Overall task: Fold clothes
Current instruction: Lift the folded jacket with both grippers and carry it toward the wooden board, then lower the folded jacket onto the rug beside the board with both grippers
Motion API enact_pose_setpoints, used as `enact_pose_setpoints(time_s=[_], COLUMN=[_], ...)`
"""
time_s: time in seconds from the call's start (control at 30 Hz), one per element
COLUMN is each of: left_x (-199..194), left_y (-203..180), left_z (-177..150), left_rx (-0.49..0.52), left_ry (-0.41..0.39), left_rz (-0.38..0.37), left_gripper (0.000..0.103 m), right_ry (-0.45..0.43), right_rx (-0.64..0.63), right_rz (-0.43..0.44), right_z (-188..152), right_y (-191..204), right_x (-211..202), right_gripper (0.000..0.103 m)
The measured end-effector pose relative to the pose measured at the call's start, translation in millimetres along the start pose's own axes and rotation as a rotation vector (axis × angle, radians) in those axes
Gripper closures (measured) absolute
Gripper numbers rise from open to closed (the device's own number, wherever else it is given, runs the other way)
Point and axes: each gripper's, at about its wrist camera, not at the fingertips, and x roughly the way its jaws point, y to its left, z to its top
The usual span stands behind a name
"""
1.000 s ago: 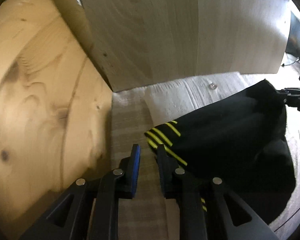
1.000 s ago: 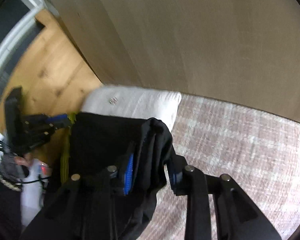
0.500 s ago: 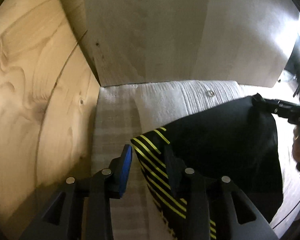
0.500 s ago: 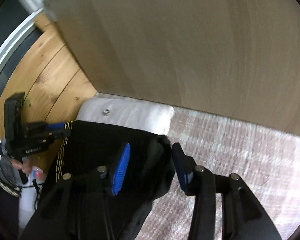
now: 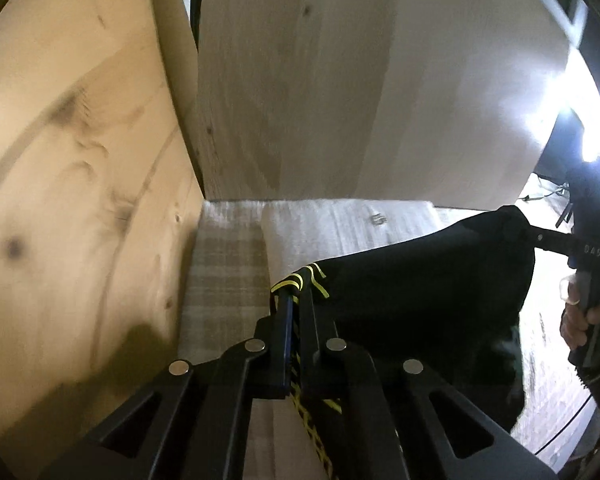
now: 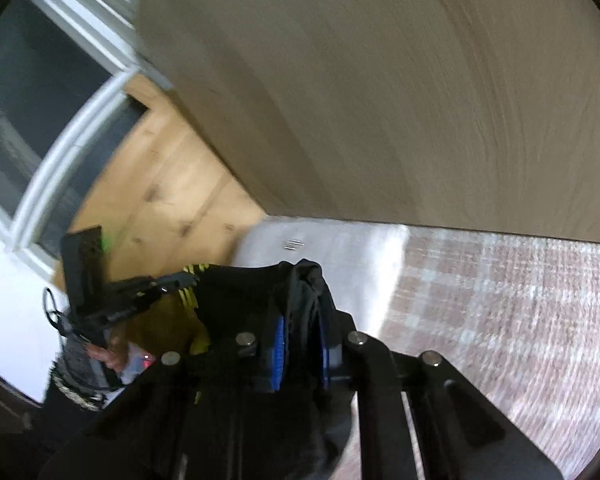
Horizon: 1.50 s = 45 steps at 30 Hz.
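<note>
Black garment [image 5: 428, 292], yellow-striped trim: held stretched between both grippers, above the plaid bedcover [image 5: 224, 280] and just in front of the white pillow [image 5: 340, 228]. Left gripper [image 5: 294, 308]: jaws clamped on the striped edge. Right gripper [image 6: 300, 344]: jaws closed on a bunched black fold. Wooden headboard [image 6: 380, 100]: directly behind the pillow.

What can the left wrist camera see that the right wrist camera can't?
Only the left wrist view shows the right gripper from outside and the hand holding it. Only the right wrist view shows a white-framed window and the left gripper from outside. Both show the black garment with yellow stripes, the white towel under it, the plaid cloth and the wooden panels.
</note>
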Motion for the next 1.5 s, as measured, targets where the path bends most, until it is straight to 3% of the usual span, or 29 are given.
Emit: enact_pose_setpoints(time_s=[0.1,0.23,0.33,0.43,0.57,0.67,0.77,0.87,0.93,1.03,1.13,1.17,1.23,1.27,1.33,1.4,1.47,1.5], left_x=[-42,-104,-118,-92,-16,42,75,87,78,53,24,20,28,34,59,87,97,85], left_y=[-6,-24,-28,-12,13,29,33,33,35,41,40,35,24,24,30,38,47,49], left_z=[-7,-11,4,32,62,65,59,55,56,59,50,48,45,44,45,41,37,36], left_rx=[-0.021,0.024,0.072,0.051,0.021,0.003,0.015,0.044,0.058,0.049,0.039,0.050,0.076,0.075,0.054,0.049,-0.010,-0.019], left_ry=[-0.066,-0.169,-0.198,-0.182,-0.081,0.024,0.099,0.142,0.122,0.054,-0.015,-0.033,-0.031,-0.019,0.018,0.092,0.139,0.118], left_rz=[-0.014,0.009,0.033,0.023,0.024,0.024,0.027,0.073,0.117,0.191,0.187,0.147,0.052,0.041,0.065,0.160,0.145,0.151], left_gripper=[0.101,0.101,0.101,0.101,0.101,0.101,0.098,0.086,0.077,0.076,0.076,0.076,0.075,0.073,0.074,0.074,0.077,0.077], right_ry=[-0.049,-0.117,-0.143,-0.125,-0.079,-0.019,0.038,0.071,0.063,-0.008,-0.055,-0.056,-0.017,0.012,0.078,0.148,0.170,0.160], right_rx=[-0.008,-0.036,-0.087,-0.085,-0.066,-0.024,-0.032,-0.056,-0.065,-0.061,-0.136,-0.181,-0.232,-0.242,-0.210,-0.162,-0.093,-0.070], right_rz=[0.046,0.118,0.113,0.090,0.002,-0.067,-0.135,-0.194,-0.229,-0.286,-0.272,-0.255,-0.241,-0.245,-0.298,-0.362,-0.359,-0.352], right_z=[-7,-11,-3,12,27,32,35,38,42,47,41,39,35,34,32,30,31,32], right_y=[25,61,74,62,27,-7,-24,-26,-24,-20,5,16,26,28,13,-8,-20,-20], right_x=[-32,-66,-74,-49,3,44,70,78,72,46,32,34,49,60,83,105,103,94], right_gripper=[0.090,0.090,0.090,0.090,0.091,0.091,0.090,0.076,0.073,0.067,0.066,0.066,0.066,0.066,0.066,0.066,0.066,0.066])
